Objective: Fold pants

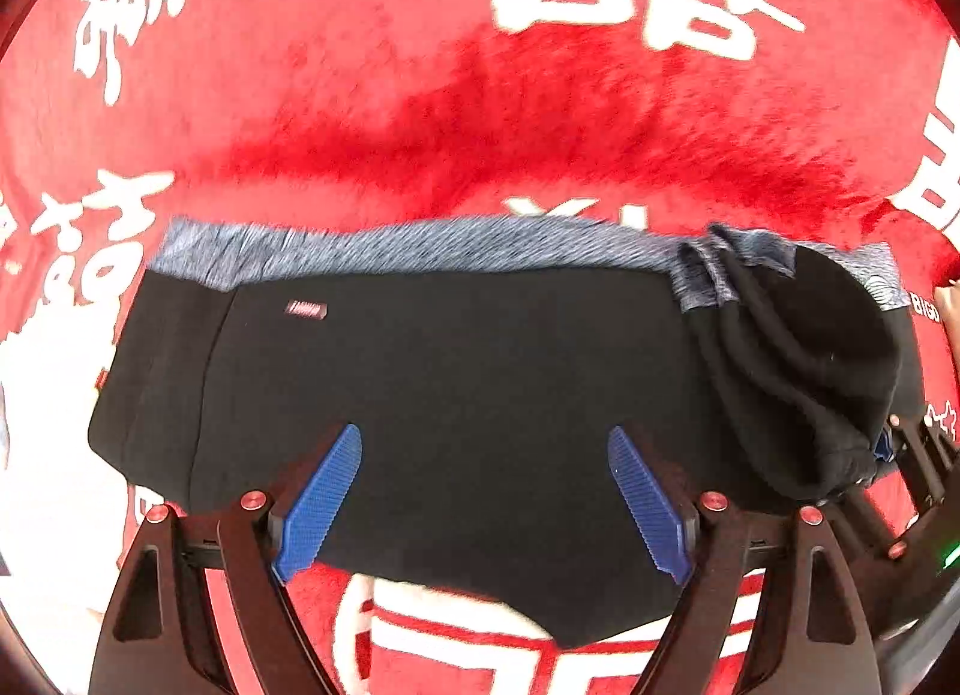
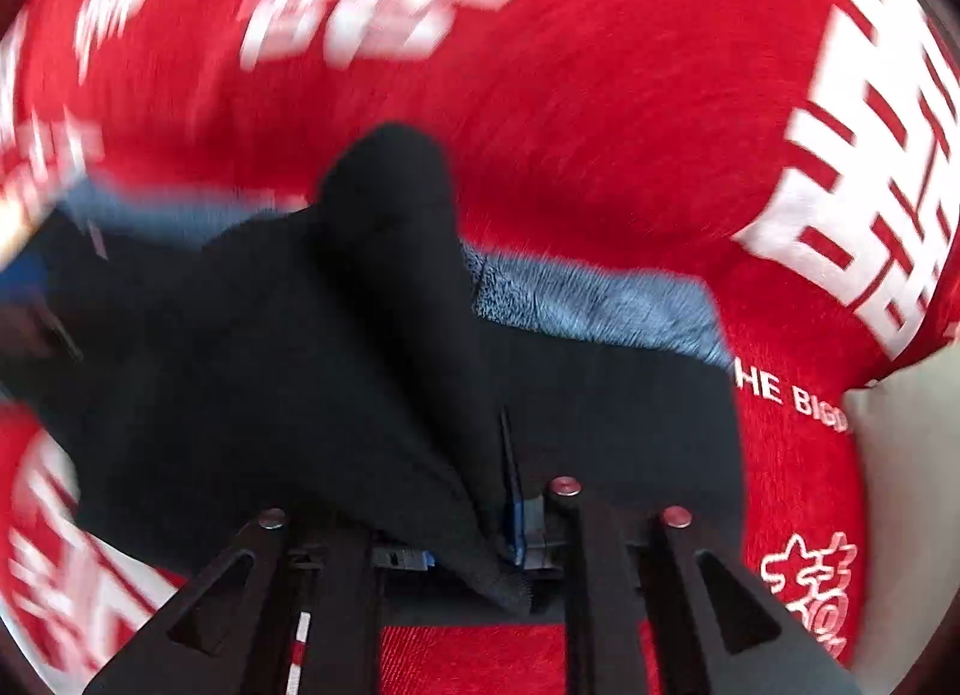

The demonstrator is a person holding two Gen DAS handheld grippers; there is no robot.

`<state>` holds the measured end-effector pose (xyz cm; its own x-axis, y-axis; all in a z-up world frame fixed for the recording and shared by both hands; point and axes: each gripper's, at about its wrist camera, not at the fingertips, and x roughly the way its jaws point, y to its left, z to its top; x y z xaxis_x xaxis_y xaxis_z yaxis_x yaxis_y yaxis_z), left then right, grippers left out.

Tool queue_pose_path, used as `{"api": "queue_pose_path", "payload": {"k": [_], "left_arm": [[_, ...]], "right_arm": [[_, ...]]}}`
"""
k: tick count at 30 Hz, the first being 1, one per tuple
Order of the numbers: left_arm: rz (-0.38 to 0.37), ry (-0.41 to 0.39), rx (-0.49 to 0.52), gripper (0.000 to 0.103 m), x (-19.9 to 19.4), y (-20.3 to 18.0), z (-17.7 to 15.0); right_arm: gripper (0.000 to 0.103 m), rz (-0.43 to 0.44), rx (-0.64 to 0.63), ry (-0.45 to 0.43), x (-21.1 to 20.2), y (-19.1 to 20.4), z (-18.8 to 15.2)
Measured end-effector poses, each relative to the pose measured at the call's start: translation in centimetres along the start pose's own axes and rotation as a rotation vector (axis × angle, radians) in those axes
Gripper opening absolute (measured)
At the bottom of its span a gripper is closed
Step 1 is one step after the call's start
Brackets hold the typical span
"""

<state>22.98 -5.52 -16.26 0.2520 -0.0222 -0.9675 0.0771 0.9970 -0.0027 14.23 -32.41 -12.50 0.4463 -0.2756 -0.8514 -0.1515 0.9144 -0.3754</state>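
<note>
The pants point(image 1: 456, 395) could slip from the right tongs point(image 2: 480, 551), which pinch only a thin ridge of lifted black cloth; a quick swing, as the blur in the right wrist view suggests, might pull the hem free or drag the flat layers askew. The left tongs point(image 1: 486, 497) hover spread wide above the fabric, holding nothing, so nothing pins it. The pants are black with a heathered blue-grey waistband point(image 1: 390, 245), lying mostly flat on a red plush blanket point(image 1: 420, 95) with white characters.

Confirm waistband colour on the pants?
Heathered blue-grey waistband on black pants; clearest in the left wrist view.
</note>
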Motion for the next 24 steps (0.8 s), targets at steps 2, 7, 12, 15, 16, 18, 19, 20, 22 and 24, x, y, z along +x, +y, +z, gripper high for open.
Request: {"api": "queue_pose_path", "payload": {"k": [2,7,12,15,16,18,19,20,22,24], "left_arm": [[-0.016,0.001,-0.014,0.086,0.0,1.0,-0.3],[-0.066,0.004,-0.010,0.086,-0.3,-0.1,1.2],[-0.175,-0.007,0.027,0.086,-1.9,-4.0,2.7],[-0.233,-0.006,0.067,0.086,-2.5,-6.6,3.2],[-0.251,-0.001,0.085,0.086,-2.4,-7.5,3.4],[-0.278,0.016,0.121,0.086,-2.3,-9.5,3.5],[-0.285,0.020,0.133,0.086,-2.4,-10.1,3.4],[-0.294,0.022,0.143,0.086,-2.4,-10.7,3.4],[-0.318,0.026,0.140,0.086,-2.7,-11.3,3.4],[-0.335,0.031,0.130,0.086,-2.8,-11.6,3.5]], "right_arm": [[0.035,-0.076,-0.061,-0.035,-0.5,1.5,-0.6],[0.060,-0.024,-0.107,-0.032,-2.4,2.4,-1.2],[0.066,0.067,-0.103,-0.036,-6.2,0.5,-2.5],[0.067,0.089,-0.017,0.007,-6.2,-2.6,-2.9],[0.067,0.094,0.016,0.024,-5.9,-3.9,-2.9],[0.067,0.103,0.101,0.055,-5.5,-6.5,-3.1],[0.067,0.111,0.147,0.067,-5.4,-7.7,-3.1],[0.067,0.118,0.175,0.075,-6.1,-7.8,-3.4],[0.067,0.134,0.217,0.087,-5.6,-8.8,-3.6],[0.067,0.146,0.229,0.091,-5.4,-9.1,-3.7]]}}
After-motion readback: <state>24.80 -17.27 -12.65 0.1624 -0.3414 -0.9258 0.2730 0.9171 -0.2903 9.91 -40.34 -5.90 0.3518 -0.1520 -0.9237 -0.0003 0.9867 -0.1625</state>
